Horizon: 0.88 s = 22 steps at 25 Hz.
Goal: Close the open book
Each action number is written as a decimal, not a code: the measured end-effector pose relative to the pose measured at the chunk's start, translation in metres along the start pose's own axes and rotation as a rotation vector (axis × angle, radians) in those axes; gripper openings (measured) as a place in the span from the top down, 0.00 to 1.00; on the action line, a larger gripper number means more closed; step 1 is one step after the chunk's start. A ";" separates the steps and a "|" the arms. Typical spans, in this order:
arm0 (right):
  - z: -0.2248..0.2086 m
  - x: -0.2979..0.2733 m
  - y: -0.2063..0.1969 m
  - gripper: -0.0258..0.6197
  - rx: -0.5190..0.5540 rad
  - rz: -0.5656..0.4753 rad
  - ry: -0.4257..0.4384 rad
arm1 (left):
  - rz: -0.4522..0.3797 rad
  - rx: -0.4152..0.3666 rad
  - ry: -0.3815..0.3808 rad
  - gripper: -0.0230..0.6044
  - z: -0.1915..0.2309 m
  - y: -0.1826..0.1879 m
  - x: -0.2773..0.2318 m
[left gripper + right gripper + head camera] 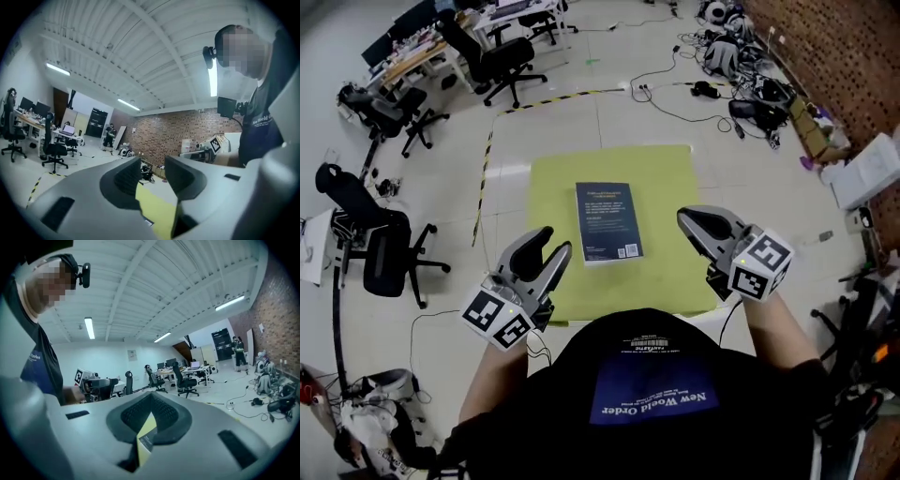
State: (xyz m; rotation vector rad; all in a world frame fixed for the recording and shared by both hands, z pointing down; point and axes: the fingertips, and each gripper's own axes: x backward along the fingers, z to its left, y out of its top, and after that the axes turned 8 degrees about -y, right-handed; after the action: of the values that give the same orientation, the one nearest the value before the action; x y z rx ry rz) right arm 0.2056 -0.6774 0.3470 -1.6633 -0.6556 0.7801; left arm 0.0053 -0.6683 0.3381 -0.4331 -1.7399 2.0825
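Head view: dark blue rectangular paperback book (608, 221) lies shut, centred on yellow-green square mat (666, 178). Left gripper (556, 240) jaws spread, empty; right gripper (684, 217) jaws pressed together. Judgement: closing looks done; hold both clear of cover.

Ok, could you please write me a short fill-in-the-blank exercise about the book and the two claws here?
1. The book lies flat and ____.
2. It rests on a yellow mat, which lies on the ____.
3. The left claw is ____, with nothing in it.
4. The right claw, by contrast, is ____.
Missing words: closed; floor; open; shut.
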 end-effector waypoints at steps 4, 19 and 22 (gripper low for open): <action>-0.010 0.017 -0.001 0.98 0.006 -0.018 -0.054 | -0.068 0.055 -0.046 0.95 -0.010 0.007 -0.003; -0.024 0.017 -0.039 0.99 -0.097 0.045 -0.099 | -0.077 0.182 -0.157 0.95 -0.015 -0.024 -0.005; -0.021 0.009 -0.036 0.99 -0.075 0.049 -0.086 | -0.079 0.182 -0.157 0.95 -0.012 -0.023 -0.004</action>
State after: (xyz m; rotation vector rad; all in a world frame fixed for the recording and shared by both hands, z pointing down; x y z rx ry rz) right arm 0.2270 -0.6751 0.3840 -1.7268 -0.7141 0.8758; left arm 0.0165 -0.6562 0.3583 -0.1486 -1.6024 2.2446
